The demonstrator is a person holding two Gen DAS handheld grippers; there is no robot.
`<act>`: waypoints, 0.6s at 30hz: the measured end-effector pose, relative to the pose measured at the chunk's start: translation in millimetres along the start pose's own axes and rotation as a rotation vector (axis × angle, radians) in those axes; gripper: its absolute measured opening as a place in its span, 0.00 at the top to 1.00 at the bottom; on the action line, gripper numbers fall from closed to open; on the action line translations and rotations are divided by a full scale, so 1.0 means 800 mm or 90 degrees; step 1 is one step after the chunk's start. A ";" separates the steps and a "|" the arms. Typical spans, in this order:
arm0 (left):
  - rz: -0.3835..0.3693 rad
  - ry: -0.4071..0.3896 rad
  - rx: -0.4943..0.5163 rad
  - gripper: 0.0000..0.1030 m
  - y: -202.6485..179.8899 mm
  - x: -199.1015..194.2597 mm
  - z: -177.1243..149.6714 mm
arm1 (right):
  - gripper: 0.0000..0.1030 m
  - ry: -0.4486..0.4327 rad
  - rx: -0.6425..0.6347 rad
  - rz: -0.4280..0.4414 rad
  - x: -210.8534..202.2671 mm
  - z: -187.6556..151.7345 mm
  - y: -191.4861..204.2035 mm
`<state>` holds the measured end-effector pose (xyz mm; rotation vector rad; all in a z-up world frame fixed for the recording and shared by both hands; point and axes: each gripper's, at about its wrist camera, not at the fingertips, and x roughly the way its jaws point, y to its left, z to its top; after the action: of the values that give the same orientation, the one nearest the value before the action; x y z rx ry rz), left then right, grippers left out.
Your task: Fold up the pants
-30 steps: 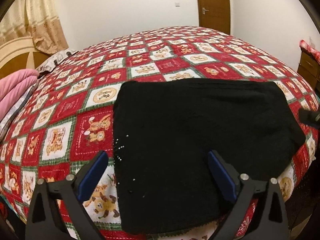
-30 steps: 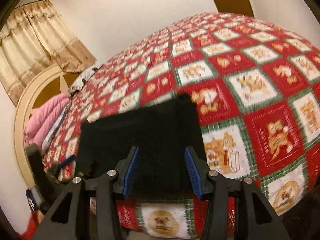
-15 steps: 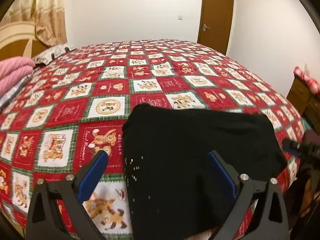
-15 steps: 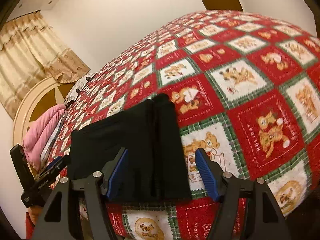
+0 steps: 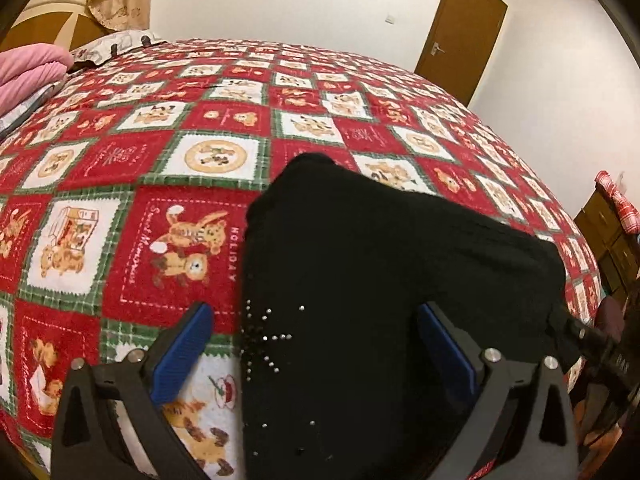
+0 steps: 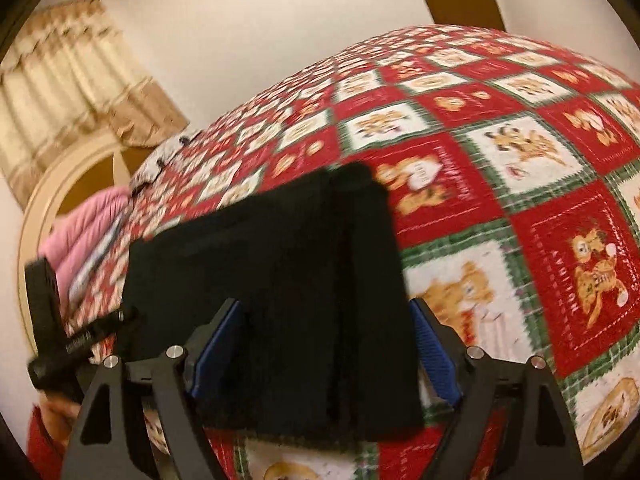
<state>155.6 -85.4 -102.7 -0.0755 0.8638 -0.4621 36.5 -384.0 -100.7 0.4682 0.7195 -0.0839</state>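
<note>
The black pants (image 5: 380, 280) lie folded into a compact rectangle near the front edge of the bed, with a small star of silver studs at their left side. They also show in the right wrist view (image 6: 280, 288). My left gripper (image 5: 316, 352) is open and empty, held above the pants' left part. My right gripper (image 6: 324, 356) is open and empty, held above their right end. Neither touches the cloth.
The bed carries a red, white and green holiday quilt (image 5: 180, 152) with bear squares. Pink bedding (image 5: 28, 68) and a pillow lie at the headboard on the left. A brown door (image 5: 460, 32) and a wooden dresser (image 5: 612, 236) stand at the right.
Both grippers have drawn back and up from the folded pants. The right gripper's jaws have opened wider. The left view has turned to the left.
</note>
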 end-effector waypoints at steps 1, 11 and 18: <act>-0.004 0.000 -0.005 0.00 0.002 0.000 -0.001 | 0.19 0.002 -0.016 -0.005 0.001 -0.002 0.006; -0.007 0.030 -0.010 0.06 -0.003 -0.003 -0.008 | 0.37 0.010 -0.100 -0.071 0.003 -0.012 0.031; -0.040 0.020 -0.002 0.67 -0.016 -0.014 -0.007 | 0.42 0.005 -0.103 -0.077 0.001 -0.016 0.036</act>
<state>140.5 -91.1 -95.1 -0.0982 0.8949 -0.5226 36.2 -352.8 -98.4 0.2701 0.7552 -0.1366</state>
